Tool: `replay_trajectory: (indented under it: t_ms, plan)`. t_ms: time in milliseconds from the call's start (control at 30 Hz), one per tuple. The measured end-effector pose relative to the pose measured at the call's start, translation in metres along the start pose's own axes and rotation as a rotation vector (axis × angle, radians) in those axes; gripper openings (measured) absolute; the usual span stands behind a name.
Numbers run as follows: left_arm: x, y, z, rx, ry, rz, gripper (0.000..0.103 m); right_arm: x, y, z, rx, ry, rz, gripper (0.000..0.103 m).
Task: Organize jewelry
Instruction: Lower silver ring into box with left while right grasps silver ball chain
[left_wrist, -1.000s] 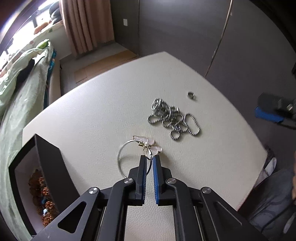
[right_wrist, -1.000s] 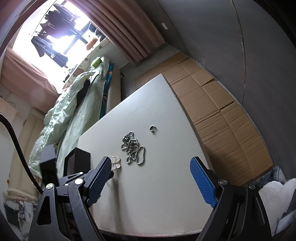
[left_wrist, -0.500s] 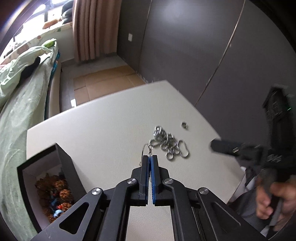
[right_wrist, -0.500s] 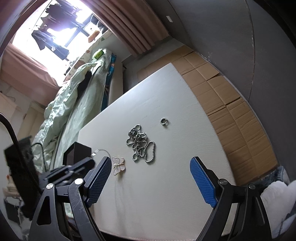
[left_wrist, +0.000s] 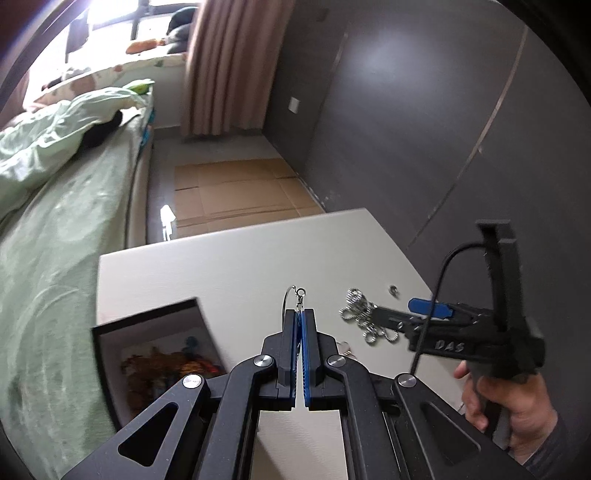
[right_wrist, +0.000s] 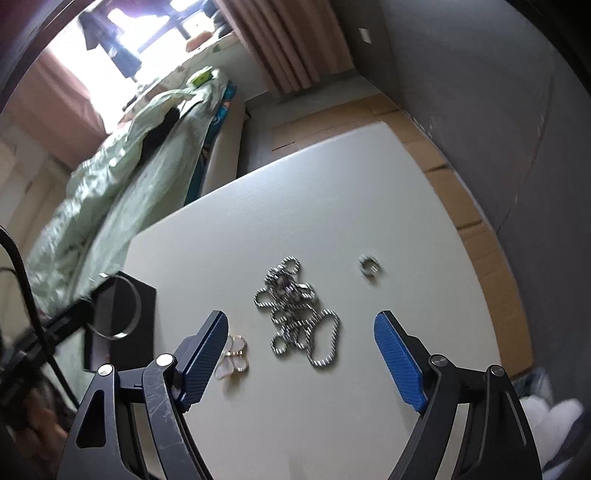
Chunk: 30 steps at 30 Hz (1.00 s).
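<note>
My left gripper (left_wrist: 299, 314) is shut on a thin silver hoop (left_wrist: 286, 306) and holds it up above the white table (left_wrist: 229, 269); the hoop also shows in the right wrist view (right_wrist: 127, 314), in front of the black box (right_wrist: 125, 328). The black box (left_wrist: 155, 343) holds several colourful beads. A pink butterfly charm (right_wrist: 232, 360) lies on the table. A silver chain (right_wrist: 299, 314) lies heaped mid-table, and a small silver ring (right_wrist: 369, 266) lies beyond it. My right gripper (right_wrist: 301, 350) is open and empty, low over the chain.
A bed with a green quilt (left_wrist: 55, 206) runs along the table's left side. Cardboard sheets (left_wrist: 236, 192) cover the floor beyond the table. A dark wall (left_wrist: 424, 129) stands to the right. The table's right edge (right_wrist: 476, 280) is close to the ring.
My left gripper closed on the hoop and lifted it off the table, moving towards the black box. The butterfly charm stayed on the table. My right gripper moved forward over the chain.
</note>
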<state>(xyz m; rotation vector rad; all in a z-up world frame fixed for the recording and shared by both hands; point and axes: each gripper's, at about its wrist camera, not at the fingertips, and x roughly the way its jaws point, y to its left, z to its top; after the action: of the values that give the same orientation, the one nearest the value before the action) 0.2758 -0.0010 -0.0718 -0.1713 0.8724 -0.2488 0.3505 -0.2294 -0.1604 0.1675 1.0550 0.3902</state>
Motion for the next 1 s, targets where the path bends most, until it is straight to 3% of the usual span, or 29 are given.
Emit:
replay_trajectory:
  t_ms: [267, 367, 467, 500, 567, 667, 700, 867, 1000]
  plan:
    - [-0.015, 0.030, -0.001, -0.045, -0.020, 0.034, 0.002, 0.028, 0.029, 0.014, -0.135, 0.051, -0.120, 0.079]
    - [-0.018, 0.038, -0.004, -0.055, -0.016, 0.052, 0.002, 0.035, 0.028, 0.013, -0.139, 0.076, -0.143, 0.069]
    - [-0.021, 0.045, -0.007, -0.066, -0.013, 0.072, 0.002, 0.036, 0.032, 0.010, -0.175, 0.069, -0.204, 0.051]
    - [-0.022, 0.048, -0.008, -0.070, -0.012, 0.077, 0.002, 0.035, 0.033, 0.009, -0.187, 0.063, -0.236, 0.039]
    - [-0.023, 0.054, -0.009, -0.083, -0.009, 0.088, 0.002, 0.033, 0.031, 0.008, -0.179, 0.062, -0.213, 0.023]
    - [-0.023, 0.060, -0.010, -0.096, 0.006, 0.096, 0.002, 0.029, 0.029, 0.006, -0.172, 0.062, -0.188, 0.016]
    - [-0.022, 0.061, -0.011, -0.098, 0.015, 0.098, 0.002, 0.026, 0.030, 0.006, -0.176, 0.052, -0.181, 0.006]
    - [-0.004, 0.065, -0.016, -0.106, 0.108, 0.126, 0.002, 0.000, 0.038, 0.007, -0.167, -0.008, -0.136, 0.003]
    - [0.000, 0.067, -0.018, -0.124, 0.148, 0.102, 0.007, -0.027, 0.048, 0.009, -0.158, -0.075, -0.093, 0.003]
